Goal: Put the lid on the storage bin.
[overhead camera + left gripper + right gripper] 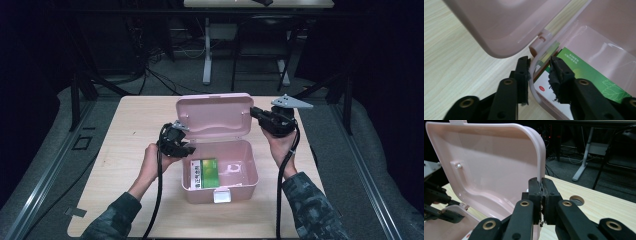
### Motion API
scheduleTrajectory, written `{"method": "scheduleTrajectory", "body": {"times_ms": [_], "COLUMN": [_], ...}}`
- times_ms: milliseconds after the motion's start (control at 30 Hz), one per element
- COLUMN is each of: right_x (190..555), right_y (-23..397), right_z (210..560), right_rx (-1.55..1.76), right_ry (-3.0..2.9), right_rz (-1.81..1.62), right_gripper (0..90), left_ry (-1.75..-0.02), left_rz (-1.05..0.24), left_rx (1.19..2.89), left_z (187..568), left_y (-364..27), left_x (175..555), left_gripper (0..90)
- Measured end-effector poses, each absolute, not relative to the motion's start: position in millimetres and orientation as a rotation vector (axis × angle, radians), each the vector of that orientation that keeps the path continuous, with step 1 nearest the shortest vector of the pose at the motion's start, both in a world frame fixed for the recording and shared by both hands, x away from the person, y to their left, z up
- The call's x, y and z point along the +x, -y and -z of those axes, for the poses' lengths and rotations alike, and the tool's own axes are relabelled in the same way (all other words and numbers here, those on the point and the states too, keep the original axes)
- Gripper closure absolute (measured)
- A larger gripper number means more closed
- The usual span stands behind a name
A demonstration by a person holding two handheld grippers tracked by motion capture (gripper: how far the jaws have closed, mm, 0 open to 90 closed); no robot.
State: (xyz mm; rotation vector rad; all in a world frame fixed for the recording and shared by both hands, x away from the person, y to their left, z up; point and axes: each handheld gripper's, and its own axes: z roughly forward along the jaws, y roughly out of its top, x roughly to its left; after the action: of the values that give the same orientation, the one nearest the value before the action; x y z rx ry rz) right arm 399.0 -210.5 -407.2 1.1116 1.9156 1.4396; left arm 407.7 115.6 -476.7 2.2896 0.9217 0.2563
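We see the green packet (204, 173) lying inside the pink box (247, 170). Our left gripper (539, 68) straddles the box's near-left rim, jaws parted narrowly; beyond, our right gripper (541, 185) pinches the raised lid (214, 114) edge.

A light wooden table (130, 150) carries one thing — a pink box (220, 187) with its lid raised, sitting right of the table's middle, near the front edge.

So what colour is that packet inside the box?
Green and white packet, clearest in the high view.
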Motion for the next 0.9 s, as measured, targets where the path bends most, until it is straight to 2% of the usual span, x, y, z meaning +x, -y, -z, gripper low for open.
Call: {"method": "scheduleTrajectory", "body": {"times_ms": [433,667,900], "right_x": [387.2,379.1,371.6], "right_y": [211.9,212.7,213.9], "right_z": [405.6,404.0,402.6], "right_rx": [1.077,1.063,1.053], "right_ry": [-1.926,-1.943,-1.968], "right_rz": [-1.424,-1.411,-1.396], "right_gripper": [86.9,86.6,86.0], "left_ry": [-0.94,-0.929,-0.918], "left_rz": [-0.254,-0.261,-0.259], "left_rx": [2.252,2.241,2.223], "left_z": [463.7,454.9,456.2], "left_y": [-131.7,-144.7,-158.3], "left_x": [389.2,368.2,348.6], "left_gripper": [32.1,25.7,23.0]}}
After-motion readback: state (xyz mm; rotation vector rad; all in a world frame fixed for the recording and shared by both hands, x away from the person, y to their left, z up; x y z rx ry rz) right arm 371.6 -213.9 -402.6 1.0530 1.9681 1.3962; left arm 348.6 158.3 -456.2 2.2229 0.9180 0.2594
